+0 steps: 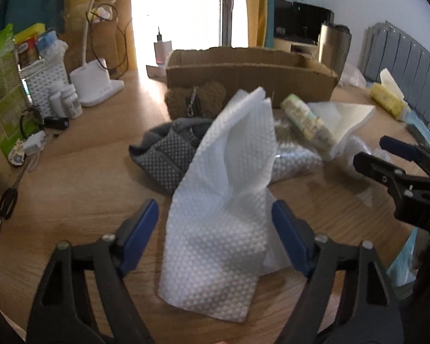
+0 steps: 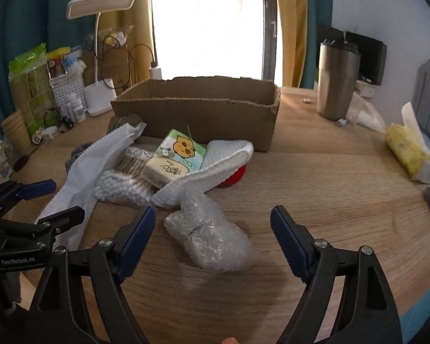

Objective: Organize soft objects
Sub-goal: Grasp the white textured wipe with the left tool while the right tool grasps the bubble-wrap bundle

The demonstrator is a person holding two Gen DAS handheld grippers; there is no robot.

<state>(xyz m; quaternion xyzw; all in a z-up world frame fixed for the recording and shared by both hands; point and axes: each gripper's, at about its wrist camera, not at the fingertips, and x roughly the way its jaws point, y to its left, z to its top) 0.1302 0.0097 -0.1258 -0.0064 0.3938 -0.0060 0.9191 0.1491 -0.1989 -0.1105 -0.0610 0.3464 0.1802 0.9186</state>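
A white dimpled paper towel [image 1: 220, 197] lies crumpled on the wooden table, between the open fingers of my left gripper [image 1: 215, 229]; it also shows in the right wrist view [image 2: 80, 172]. Behind it lie a grey dotted cloth [image 1: 169, 154], a tissue pack [image 2: 176, 160], a bag of cotton swabs [image 2: 126, 183] and a white foam sheet [image 2: 212, 169]. A roll of bubble wrap [image 2: 212, 238] lies between the open fingers of my right gripper [image 2: 212, 235]. An open cardboard box [image 2: 197, 111] stands behind the pile.
A desk lamp [image 2: 100, 97], a white basket [image 2: 67, 91] and small bottles [image 1: 66, 100] stand at the back left. A steel tumbler [image 2: 336, 80] stands at the back right. A yellow tissue pack [image 2: 407, 152] lies at the right. Scissors [image 1: 8, 200] lie at the left edge.
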